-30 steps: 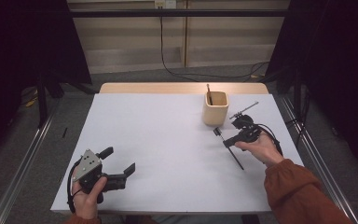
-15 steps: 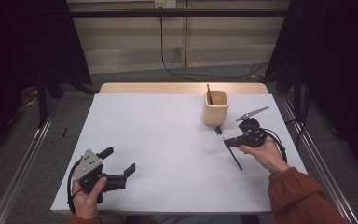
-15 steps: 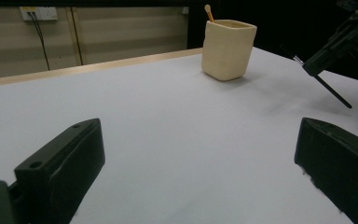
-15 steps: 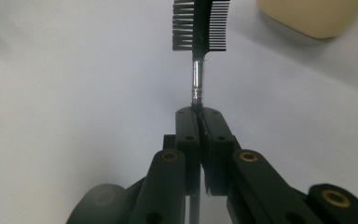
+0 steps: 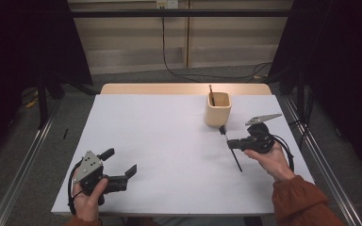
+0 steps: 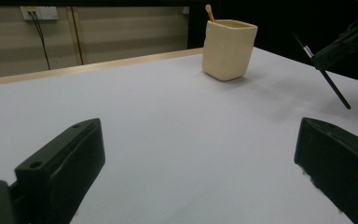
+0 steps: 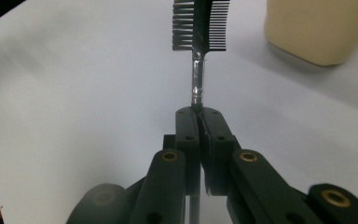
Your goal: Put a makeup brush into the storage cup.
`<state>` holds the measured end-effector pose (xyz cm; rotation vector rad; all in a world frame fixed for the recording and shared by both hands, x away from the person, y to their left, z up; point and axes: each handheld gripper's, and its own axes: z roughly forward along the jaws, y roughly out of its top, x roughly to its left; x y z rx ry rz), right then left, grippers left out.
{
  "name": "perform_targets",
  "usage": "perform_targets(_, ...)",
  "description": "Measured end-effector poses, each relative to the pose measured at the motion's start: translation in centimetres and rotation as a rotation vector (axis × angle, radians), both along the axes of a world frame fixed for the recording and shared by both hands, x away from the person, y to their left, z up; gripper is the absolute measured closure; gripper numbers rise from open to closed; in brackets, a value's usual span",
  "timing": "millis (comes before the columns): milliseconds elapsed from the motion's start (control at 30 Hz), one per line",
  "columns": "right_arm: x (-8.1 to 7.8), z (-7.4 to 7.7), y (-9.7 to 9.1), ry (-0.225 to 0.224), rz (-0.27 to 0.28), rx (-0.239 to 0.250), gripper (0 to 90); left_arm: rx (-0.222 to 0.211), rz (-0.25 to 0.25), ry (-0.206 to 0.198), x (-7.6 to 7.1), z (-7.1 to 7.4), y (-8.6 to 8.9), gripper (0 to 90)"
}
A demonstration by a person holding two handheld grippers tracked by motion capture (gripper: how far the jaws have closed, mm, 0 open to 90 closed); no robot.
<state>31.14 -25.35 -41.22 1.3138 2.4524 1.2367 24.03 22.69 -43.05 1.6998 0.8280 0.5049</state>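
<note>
Fingers of the right gripper [image 7: 198,122] are pressed together on the thin handle of a double-sided brow comb [image 7: 200,25], gripped partway along so the toothed head leads and the tail trails behind. In the high view the comb [image 5: 231,149] hangs tilted in the right gripper [image 5: 232,143], just in front of the cream holder cup [image 5: 217,108] and near its base, head end nearest the cup. That hold looks suited to tipping the comb upright and dropping it into the cup, where a wooden stick [image 5: 211,94] already stands.

Beyond it, the left gripper [image 5: 122,173] sits well apart from the cup at the near left of the desk [image 5: 155,141], fingers spread wide and holding nothing. The white desk between cup and left gripper is bare, leaving open room; the cup itself stands near the far edge.
</note>
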Motion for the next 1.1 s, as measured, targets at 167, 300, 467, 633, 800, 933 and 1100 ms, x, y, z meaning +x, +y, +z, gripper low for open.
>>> perform_targets(167,-0.5,0.1,-0.4,-0.051,-0.005,0.030,86.6,0.000,0.006,0.000,0.0,0.0,0.1,1.5)
perform_targets(300,-0.8,0.2,-0.6,-0.081,-0.009,0.059,86.6,0.001,0.006,-0.001,0.0,0.0,0.1,1.5)
perform_targets(467,-0.9,0.1,-0.9,-0.084,-0.031,0.093,86.6,0.003,-0.003,0.000,0.0,0.0,0.0,1.8)
perform_targets(633,-1.4,0.3,-1.0,-0.133,-0.035,0.114,86.5,-0.002,-0.001,0.000,0.0,0.0,0.0,1.7)
perform_targets(800,-1.8,0.5,-1.2,-0.188,-0.032,0.146,86.5,-0.005,0.001,-0.001,0.0,0.0,0.0,1.6)
perform_targets(933,-2.0,0.6,-1.5,-0.229,-0.042,0.179,86.5,-0.004,0.001,-0.002,0.0,0.1,0.0,1.6)
perform_targets(1100,-2.4,0.8,-2.1,-0.266,-0.063,0.220,86.6,-0.001,-0.004,-0.002,0.1,0.1,0.0,1.6)
